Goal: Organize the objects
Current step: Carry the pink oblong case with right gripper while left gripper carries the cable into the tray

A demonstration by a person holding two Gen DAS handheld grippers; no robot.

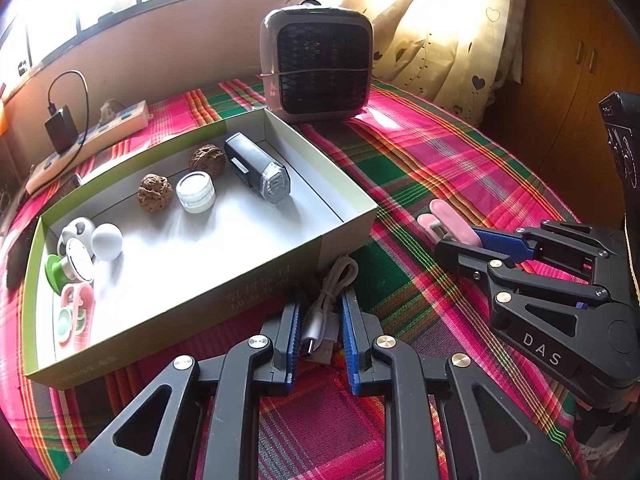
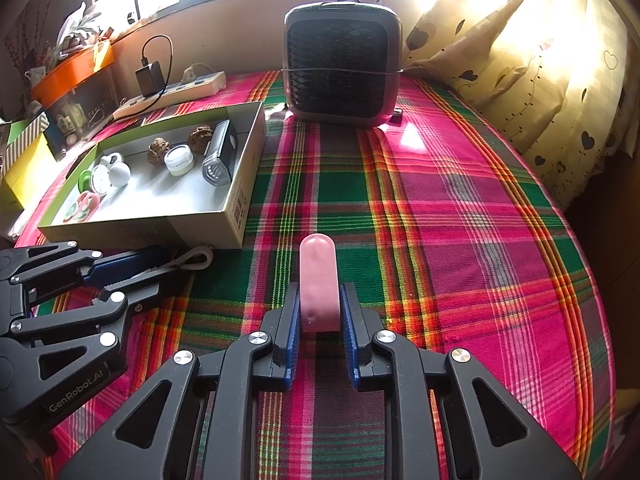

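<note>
I have the left hand-held gripper (image 1: 318, 334) pinching the white cable (image 1: 326, 308) beside the box (image 1: 348, 222), the right hand-held gripper (image 2: 320, 316) holding the pink clipper (image 2: 318, 280) over the table (image 2: 440, 220) — both probably go into the box next.

Both wrist views look low across the tablecloth (image 1: 420, 168), sharing the box (image 2: 240, 196).
</note>
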